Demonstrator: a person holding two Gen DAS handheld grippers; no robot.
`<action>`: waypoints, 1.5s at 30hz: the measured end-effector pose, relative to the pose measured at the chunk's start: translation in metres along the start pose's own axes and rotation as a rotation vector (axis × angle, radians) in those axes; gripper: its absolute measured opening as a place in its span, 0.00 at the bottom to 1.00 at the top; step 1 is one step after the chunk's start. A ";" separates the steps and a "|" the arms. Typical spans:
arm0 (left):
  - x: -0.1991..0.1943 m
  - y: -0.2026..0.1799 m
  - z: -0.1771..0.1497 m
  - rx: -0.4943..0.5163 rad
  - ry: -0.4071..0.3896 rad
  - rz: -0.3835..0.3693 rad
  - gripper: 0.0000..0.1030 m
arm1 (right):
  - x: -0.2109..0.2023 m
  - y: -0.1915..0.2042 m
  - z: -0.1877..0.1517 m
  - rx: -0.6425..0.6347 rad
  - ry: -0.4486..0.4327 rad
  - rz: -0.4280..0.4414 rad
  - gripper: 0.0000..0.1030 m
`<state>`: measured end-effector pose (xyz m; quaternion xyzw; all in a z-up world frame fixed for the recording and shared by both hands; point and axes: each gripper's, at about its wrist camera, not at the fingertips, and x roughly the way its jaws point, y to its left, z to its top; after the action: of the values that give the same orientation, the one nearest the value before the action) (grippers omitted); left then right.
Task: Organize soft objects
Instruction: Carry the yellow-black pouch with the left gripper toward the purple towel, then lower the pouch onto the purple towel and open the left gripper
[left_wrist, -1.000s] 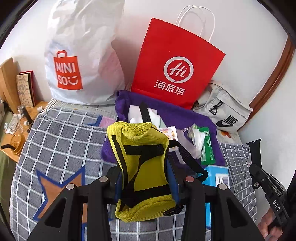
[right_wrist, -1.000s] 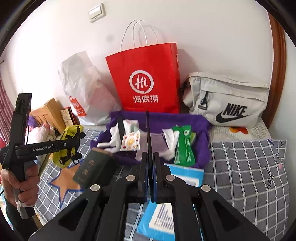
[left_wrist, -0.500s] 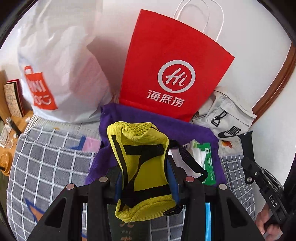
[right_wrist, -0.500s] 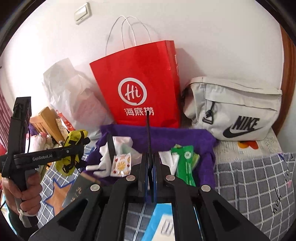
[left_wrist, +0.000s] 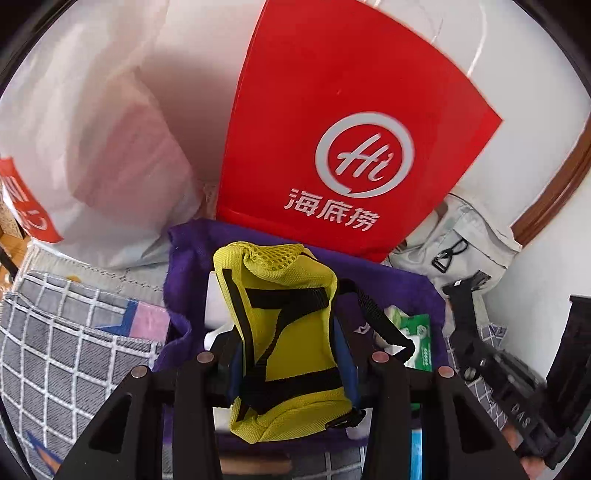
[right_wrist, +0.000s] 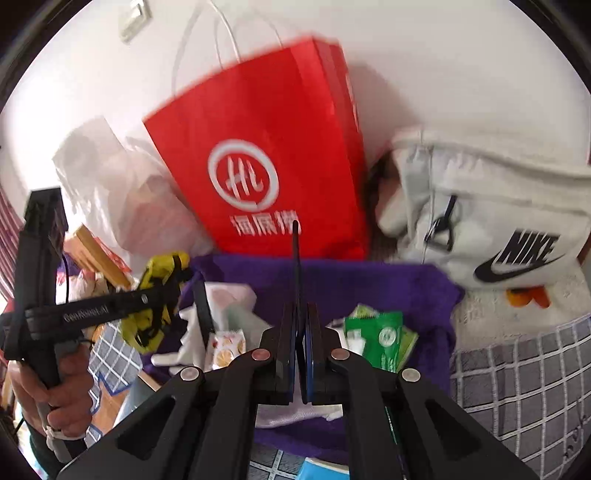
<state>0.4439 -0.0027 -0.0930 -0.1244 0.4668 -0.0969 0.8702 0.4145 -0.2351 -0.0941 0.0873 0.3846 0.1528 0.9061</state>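
Note:
My left gripper (left_wrist: 291, 363) is shut on a yellow pouch (left_wrist: 286, 332) with black straps and holds it above a purple cloth (left_wrist: 184, 280). The pouch also shows in the right wrist view (right_wrist: 155, 299), at the cloth's left edge. My right gripper (right_wrist: 301, 354) is shut, with a thin black strip (right_wrist: 295, 266) standing up between its fingers, above the same purple cloth (right_wrist: 369, 280). A green packet (right_wrist: 386, 338), white tissues (right_wrist: 229, 299) and a small lemon sachet (right_wrist: 226, 345) lie on the cloth. A red paper bag (left_wrist: 332, 140) stands behind it.
A white plastic shopping bag (left_wrist: 92, 147) leans on the wall at the left. A pale Nike waist bag (right_wrist: 498, 221) lies at the right. The bed has a grey checked cover (left_wrist: 66, 332). A blue packet (right_wrist: 321, 469) lies at the cloth's near edge.
Both grippers have moved forward toward the red bag and the purple cloth. The yellow pouch, still held, has come from the checked cover to above the cloth.

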 end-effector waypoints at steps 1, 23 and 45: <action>0.006 0.000 0.001 0.002 0.016 0.002 0.38 | 0.005 -0.001 -0.001 0.000 0.014 0.008 0.04; 0.041 0.000 -0.002 -0.003 0.076 -0.040 0.44 | 0.063 -0.005 -0.023 -0.018 0.181 0.031 0.06; 0.028 -0.018 -0.001 0.018 0.099 -0.036 0.67 | 0.013 0.015 -0.015 -0.072 0.057 -0.017 0.39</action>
<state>0.4572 -0.0277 -0.1101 -0.1202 0.5063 -0.1227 0.8451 0.4092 -0.2156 -0.1089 0.0468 0.4054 0.1611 0.8986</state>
